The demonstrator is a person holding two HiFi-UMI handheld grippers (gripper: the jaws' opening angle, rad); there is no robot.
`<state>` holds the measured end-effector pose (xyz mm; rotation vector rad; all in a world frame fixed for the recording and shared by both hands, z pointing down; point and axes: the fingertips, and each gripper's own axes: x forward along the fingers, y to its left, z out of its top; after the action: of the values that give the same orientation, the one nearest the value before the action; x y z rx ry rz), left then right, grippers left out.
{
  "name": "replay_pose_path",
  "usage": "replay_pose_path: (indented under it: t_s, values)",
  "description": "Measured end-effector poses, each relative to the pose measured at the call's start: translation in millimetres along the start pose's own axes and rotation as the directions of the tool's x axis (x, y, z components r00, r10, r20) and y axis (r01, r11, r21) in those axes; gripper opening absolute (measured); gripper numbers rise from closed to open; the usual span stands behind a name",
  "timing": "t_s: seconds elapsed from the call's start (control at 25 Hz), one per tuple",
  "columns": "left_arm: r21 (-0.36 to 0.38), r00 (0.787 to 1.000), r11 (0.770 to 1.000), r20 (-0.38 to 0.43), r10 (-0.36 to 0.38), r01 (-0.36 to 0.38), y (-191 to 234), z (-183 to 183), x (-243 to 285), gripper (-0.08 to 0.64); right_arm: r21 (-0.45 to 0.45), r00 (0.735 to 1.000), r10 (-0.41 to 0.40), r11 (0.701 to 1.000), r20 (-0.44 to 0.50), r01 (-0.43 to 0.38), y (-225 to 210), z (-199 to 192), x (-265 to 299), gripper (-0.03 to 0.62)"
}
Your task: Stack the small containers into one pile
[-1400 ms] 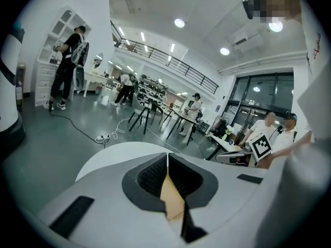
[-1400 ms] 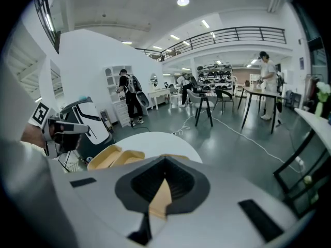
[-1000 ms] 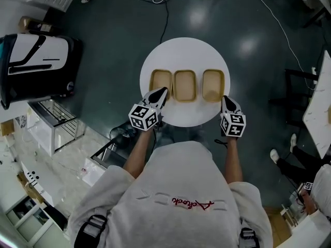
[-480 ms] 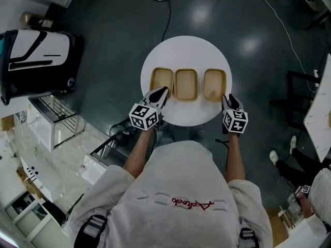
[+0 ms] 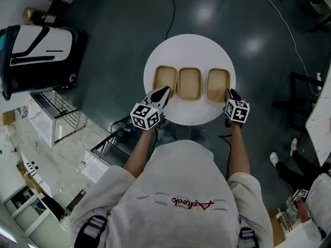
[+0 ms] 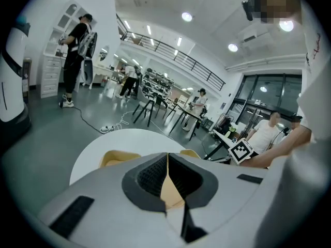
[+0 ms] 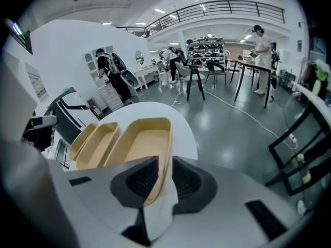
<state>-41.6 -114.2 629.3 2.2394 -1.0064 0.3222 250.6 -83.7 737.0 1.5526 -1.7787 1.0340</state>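
Right gripper view: right gripper (image 7: 165,175) fingers (image 7: 135,182) closing astride rightmost container (image 7: 138,144) rim.

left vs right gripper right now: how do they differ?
Left gripper has its jaws together, nothing between them; right gripper's jaws are apart, closing around the right container's wall. Left gripper sits by the left container's near end; right gripper straddles its container's rim. Both reach over the round table's near edge.

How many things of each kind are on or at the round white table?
Tan containers: 3
Round white table: 1
Grippers: 2, the left gripper with jaws shut, the right gripper with jaws closing, the right-hand container's rim between them
Total: 6
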Motion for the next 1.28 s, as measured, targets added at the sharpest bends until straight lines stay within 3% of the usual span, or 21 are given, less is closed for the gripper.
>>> replay_pose_path:
  t_s: [0.48, 0.92, 1.28]
  values:
    - [-0.009, 1.0, 1.0, 0.017, 0.026, -0.025, 11.6, 3.4, -11.7, 0.02, 0.018, 0.999, -0.038, 0.999, -0.005, 0.038, 1.6, -1.2, 2.0, 0.035]
    - [0.007, 0.999, 1.0, 0.041, 0.006, -0.006, 4.7, 12.1, -17.9, 0.02, 0.015, 0.982, -0.052, 0.999, 0.18, 0.05, 23.7, 37.4, -48.8, 0.034]
    - [0.01, 0.997, 1.0, 0.075, 0.01, -0.011, 0.6, 17.6, -35.3, 0.02, 0.004, 0.966, 0.011, 1.0, 0.259, -0.013, 68.6, 55.6, -71.7, 0.034]
